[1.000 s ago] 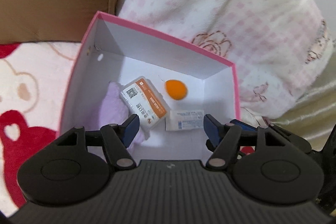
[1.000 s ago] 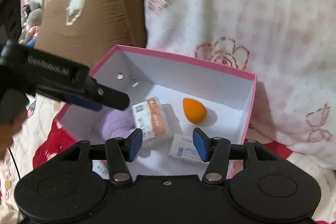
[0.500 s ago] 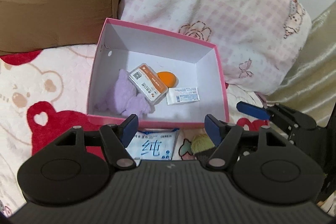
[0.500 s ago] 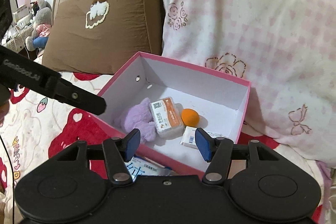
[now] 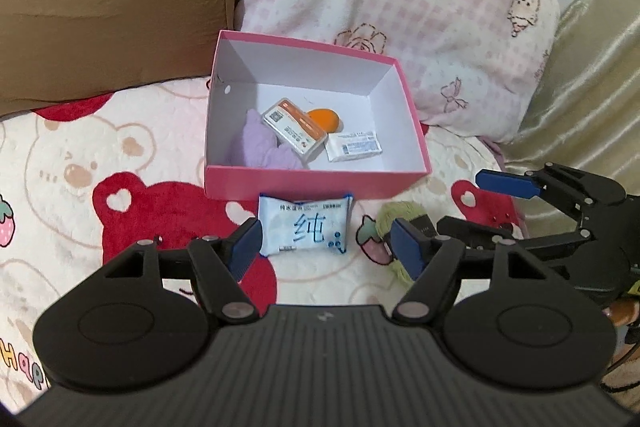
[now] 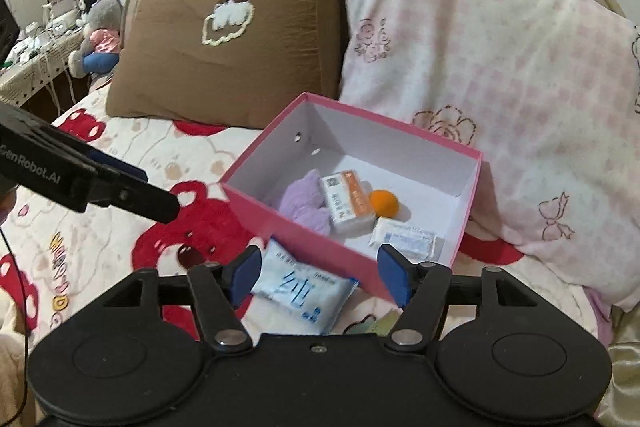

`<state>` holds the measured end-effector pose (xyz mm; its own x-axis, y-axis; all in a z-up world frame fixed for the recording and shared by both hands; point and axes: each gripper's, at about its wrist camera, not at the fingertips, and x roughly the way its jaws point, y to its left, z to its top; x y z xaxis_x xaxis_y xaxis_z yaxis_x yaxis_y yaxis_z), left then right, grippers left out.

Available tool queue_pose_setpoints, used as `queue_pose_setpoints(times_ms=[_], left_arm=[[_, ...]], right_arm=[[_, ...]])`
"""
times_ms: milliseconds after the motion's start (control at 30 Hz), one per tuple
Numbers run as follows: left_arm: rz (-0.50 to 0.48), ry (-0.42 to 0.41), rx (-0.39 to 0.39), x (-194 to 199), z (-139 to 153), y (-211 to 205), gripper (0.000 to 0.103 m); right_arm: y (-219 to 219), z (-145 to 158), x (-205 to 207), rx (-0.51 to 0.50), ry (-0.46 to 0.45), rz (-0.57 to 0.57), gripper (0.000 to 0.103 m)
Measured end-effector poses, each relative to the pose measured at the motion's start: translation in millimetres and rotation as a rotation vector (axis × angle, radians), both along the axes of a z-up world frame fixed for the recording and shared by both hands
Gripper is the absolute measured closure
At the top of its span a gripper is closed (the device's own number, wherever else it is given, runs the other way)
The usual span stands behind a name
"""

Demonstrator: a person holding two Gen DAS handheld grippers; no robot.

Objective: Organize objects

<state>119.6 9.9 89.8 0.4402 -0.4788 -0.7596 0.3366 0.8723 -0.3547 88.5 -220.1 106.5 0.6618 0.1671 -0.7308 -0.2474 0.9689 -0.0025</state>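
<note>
Claws hang above the bed, both spread wide and empty: left claw point(image 5: 324, 245) over the wipes packet point(image 5: 305, 225) just before the pink box point(image 5: 316, 183); right claw point(image 6: 320, 271) near the box's front.

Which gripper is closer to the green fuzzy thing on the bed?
Right. The right gripper hangs open almost directly over the green fuzzy thing; the left gripper is open too, pulled back over the wipes packet.
</note>
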Motion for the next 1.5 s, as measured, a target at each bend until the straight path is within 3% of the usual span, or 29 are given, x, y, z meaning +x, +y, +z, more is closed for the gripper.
queue_pose_setpoints(times_ms=[133,233,333,533,700,1167,1333,1500], left_arm=[[-0.015,-0.018,-0.007,-11.3,-1.5,2.4,0.032],[-0.012,-0.040,-0.091,-18.1,-6.4,7.6,0.032],[-0.023,-0.024,-0.113,-23.1,-14.3,8.2,0.032],[-0.047,-0.015,-0.105,-33.0,-32.4,7.8,0.032],[-0.030,-0.035,-0.022,-34.4,-53.9,2.9,0.031],[0.000,-0.034,-0.032,-19.4,-93.6,7.7,0.016],[0.012,-0.049,-0.012,-12.9,-106.9,6.1,0.015],[0.010,-0.095,-0.005,-8.3,-118.2,8.0,0.015]], right_arm=[[10.6,1.6,-15.4,-0.027,-0.003,0.007,0.028],[16.7,0.5,-24.6,-0.018,-0.001,0.004,0.024],[22.7,-6.7,-31.5,-0.007,0.004,0.010,0.022],[30.1,-24.6,-39.8,0.051,0.035,0.010,0.020],[33.2,-37.0,-43.1,0.084,0.010,0.026,0.017],[26.8,-88.8,-33.2,0.197,-0.025,-0.034,0.015],[38.6,-113.5,-24.2,0.108,-0.010,-0.041,0.015],[58.6,-125.0,-24.7,-0.005,-0.039,0.044,0.015]])
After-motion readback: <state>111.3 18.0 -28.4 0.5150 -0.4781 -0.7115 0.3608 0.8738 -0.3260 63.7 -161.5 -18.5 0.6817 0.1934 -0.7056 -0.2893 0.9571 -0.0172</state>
